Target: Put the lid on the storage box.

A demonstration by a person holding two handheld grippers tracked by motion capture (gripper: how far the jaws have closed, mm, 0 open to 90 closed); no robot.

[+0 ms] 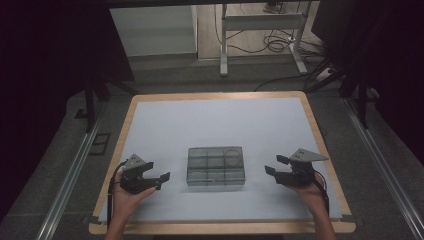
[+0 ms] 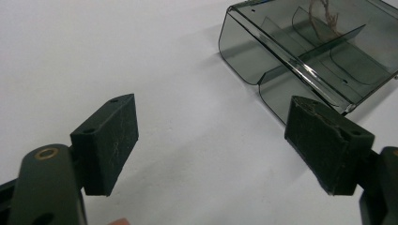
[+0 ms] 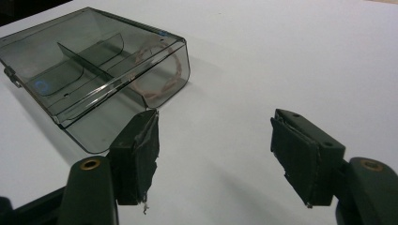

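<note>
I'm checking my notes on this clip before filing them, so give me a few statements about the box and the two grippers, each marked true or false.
1. The clear smoky box lies between the left gripper and the right gripper. True.
2. The left gripper is shut on the box. False: its jaws stand open over the bare white mat, apart from the box.
3. The box has inner dividers. True.
4. A thin cord-like loop lies inside the box. True.
5. The right gripper holds the box's lid. False: its jaws are open and hold nothing.

Box (image 1: 216, 167) smoky grey, see-through; mat (image 1: 220, 125) plain white; table (image 1: 118, 150) edge light wood; gripper (image 1: 156, 176) black.
</note>
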